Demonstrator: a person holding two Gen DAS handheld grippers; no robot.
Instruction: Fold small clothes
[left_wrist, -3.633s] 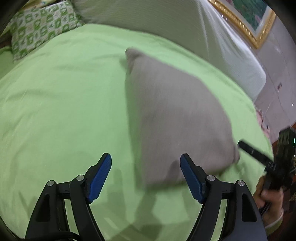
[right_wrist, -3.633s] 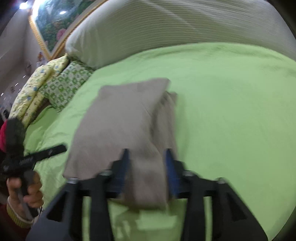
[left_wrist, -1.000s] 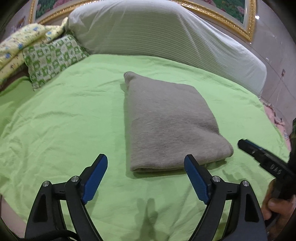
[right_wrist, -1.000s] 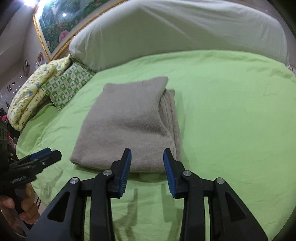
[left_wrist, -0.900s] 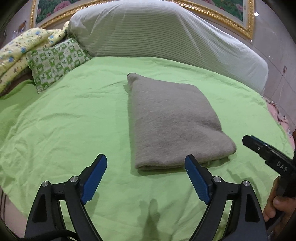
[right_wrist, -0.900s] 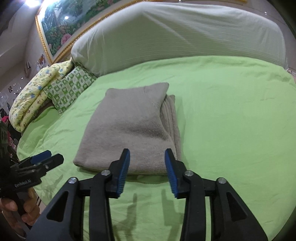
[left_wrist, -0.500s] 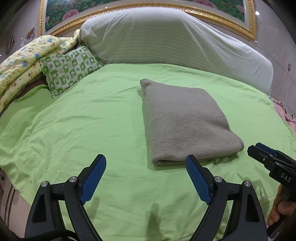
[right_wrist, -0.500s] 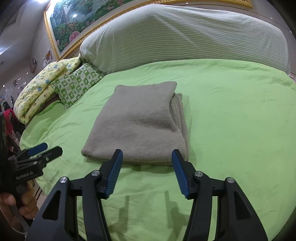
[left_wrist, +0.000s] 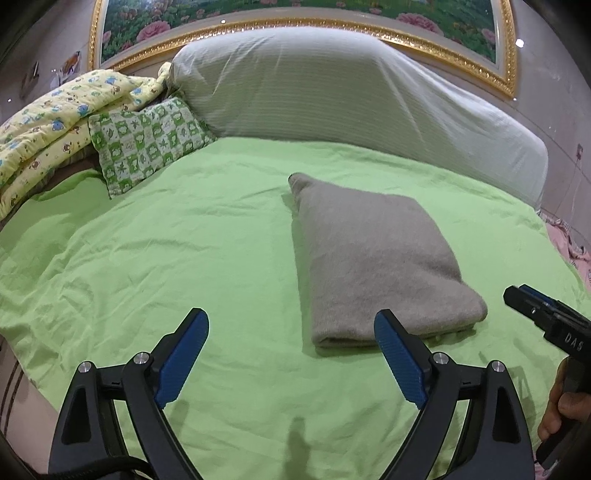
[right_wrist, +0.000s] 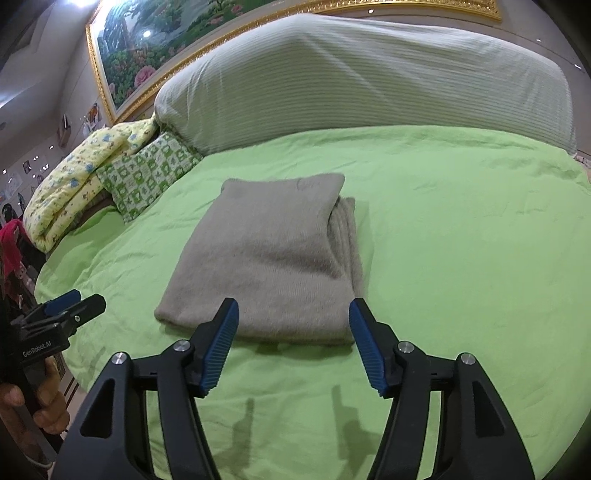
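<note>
A folded grey knitted garment (left_wrist: 373, 258) lies flat on the green bedsheet (left_wrist: 166, 258). It also shows in the right wrist view (right_wrist: 273, 258), with folded layers along its right edge. My left gripper (left_wrist: 291, 328) is open and empty, above the sheet near the garment's near left corner. My right gripper (right_wrist: 293, 325) is open and empty, just short of the garment's near edge. Each gripper shows in the other's view, the right one (left_wrist: 543, 317) at the right edge and the left one (right_wrist: 59, 314) at the left edge.
A large striped grey-white pillow (left_wrist: 332, 92) lies along the head of the bed. A green patterned cushion (left_wrist: 147, 144) and a yellow printed quilt (left_wrist: 48, 122) sit at the far left. A gold-framed painting (right_wrist: 147, 44) hangs behind. The bed edge drops off at the near left (right_wrist: 70, 373).
The right gripper let go of the garment and its jaws opened wide. Both grippers drew back from the garment, which now lies still and folded.
</note>
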